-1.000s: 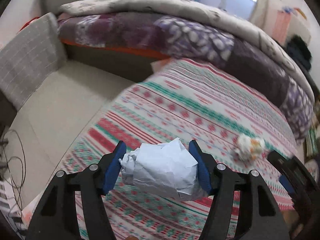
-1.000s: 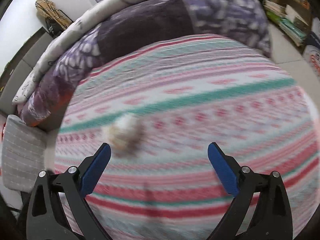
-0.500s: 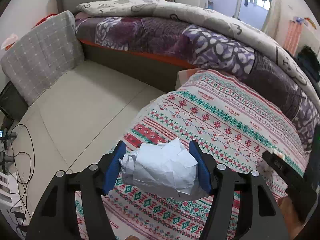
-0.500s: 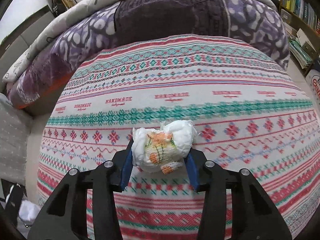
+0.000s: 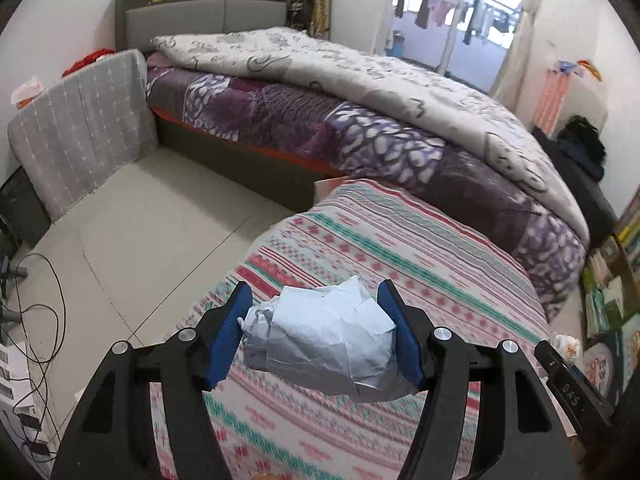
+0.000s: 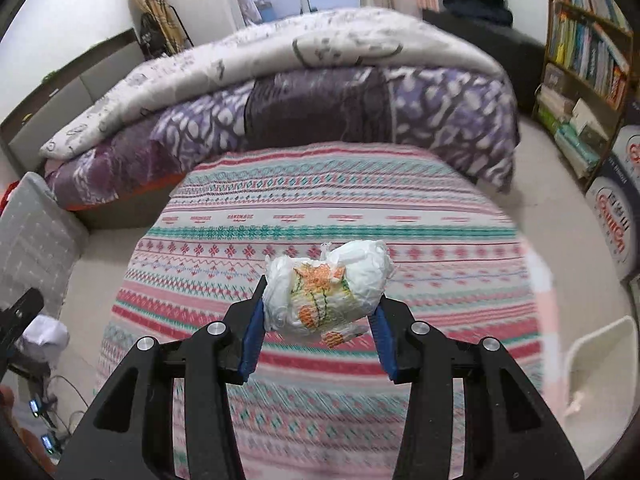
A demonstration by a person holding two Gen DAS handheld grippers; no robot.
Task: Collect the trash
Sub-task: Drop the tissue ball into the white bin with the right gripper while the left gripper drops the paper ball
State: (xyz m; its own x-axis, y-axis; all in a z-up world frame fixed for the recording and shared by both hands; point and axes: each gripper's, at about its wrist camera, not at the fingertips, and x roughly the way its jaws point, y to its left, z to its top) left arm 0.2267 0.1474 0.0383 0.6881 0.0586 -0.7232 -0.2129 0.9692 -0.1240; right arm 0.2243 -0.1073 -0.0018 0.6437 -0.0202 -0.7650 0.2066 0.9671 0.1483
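Above the patterned bedspread (image 6: pixel 320 208), your right gripper (image 6: pixel 318 314) has just clamped the flowered plastic wad (image 6: pixel 328 292); your left gripper (image 5: pixel 316 338) keeps holding crumpled paper (image 5: pixel 324 344), so both pieces are collected.

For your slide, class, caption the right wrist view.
Right gripper holds a crumpled wrapper above the patterned blanket.

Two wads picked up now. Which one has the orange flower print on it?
The white wad in the right gripper. The left gripper holds plain pale crumpled paper, no print.
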